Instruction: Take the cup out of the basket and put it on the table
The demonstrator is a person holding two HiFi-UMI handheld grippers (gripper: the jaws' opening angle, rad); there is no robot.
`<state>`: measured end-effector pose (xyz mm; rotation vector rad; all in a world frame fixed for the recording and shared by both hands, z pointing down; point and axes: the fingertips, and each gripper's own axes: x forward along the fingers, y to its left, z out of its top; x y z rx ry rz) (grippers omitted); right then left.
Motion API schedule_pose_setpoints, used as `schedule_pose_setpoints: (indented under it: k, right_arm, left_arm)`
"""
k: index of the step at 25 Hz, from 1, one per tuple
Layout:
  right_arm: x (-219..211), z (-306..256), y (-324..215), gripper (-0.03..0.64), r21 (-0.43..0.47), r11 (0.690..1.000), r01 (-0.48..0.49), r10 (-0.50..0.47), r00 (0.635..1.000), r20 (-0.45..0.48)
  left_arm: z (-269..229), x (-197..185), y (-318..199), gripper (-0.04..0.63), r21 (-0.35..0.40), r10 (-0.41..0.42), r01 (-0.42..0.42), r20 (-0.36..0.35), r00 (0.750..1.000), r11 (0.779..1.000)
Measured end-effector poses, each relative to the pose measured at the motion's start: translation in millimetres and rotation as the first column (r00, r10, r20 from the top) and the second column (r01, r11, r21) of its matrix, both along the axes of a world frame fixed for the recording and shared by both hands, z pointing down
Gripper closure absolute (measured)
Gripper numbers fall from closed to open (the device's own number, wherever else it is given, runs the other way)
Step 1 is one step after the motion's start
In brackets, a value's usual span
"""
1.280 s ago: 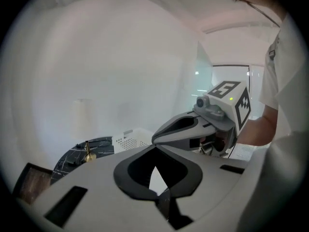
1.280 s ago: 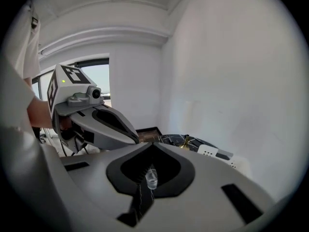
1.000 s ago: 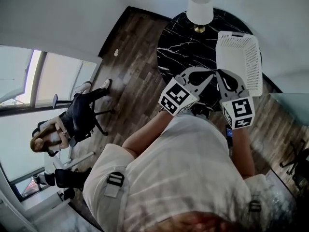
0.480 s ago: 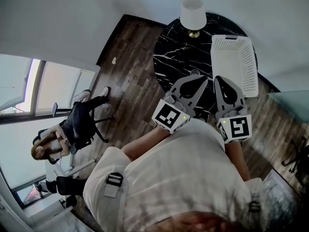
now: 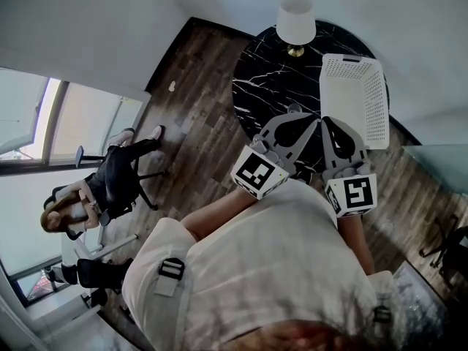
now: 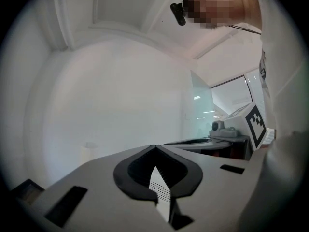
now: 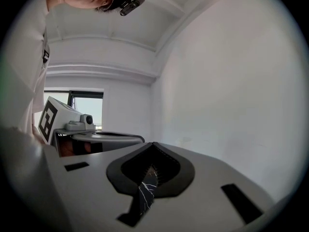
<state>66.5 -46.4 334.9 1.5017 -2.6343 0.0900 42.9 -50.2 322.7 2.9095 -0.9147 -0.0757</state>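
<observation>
A white perforated basket [image 5: 358, 97] stands on the right side of a round black marble table [image 5: 270, 79]. No cup shows in any view, and the basket's inside is hidden. My left gripper [image 5: 314, 121] and right gripper [image 5: 327, 121] are held side by side in front of my chest, tips nearly touching each other just short of the basket's near end. Both are shut and hold nothing. In the left gripper view the left gripper [image 6: 154, 147] has its jaws meeting at the tip, with a sliver of basket in the gap. The right gripper [image 7: 153, 144] shows likewise, with marble in the gap.
A table lamp [image 5: 295, 22] with a white shade stands at the table's far edge. Dark wood floor surrounds the table. A person sits on an office chair [image 5: 110, 185] by the window at the left. A glass surface [image 5: 439, 159] lies at the right.
Both grippers have drawn closer together, so their tips now nearly touch. They point at the basket's near end. The head view has shifted slightly.
</observation>
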Motion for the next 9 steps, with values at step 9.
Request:
schedule_pose_setpoints:
  k: [9]
  right_arm:
    - [0.0, 5.1, 4.5, 0.609, -0.007, 1.0, 0.025, -0.025, 1.0, -0.017]
  left_arm:
    - [4.9, 6.1, 6.9, 0.589, -0.012, 0.006, -0.006, 0.009, 1.0, 1.0]
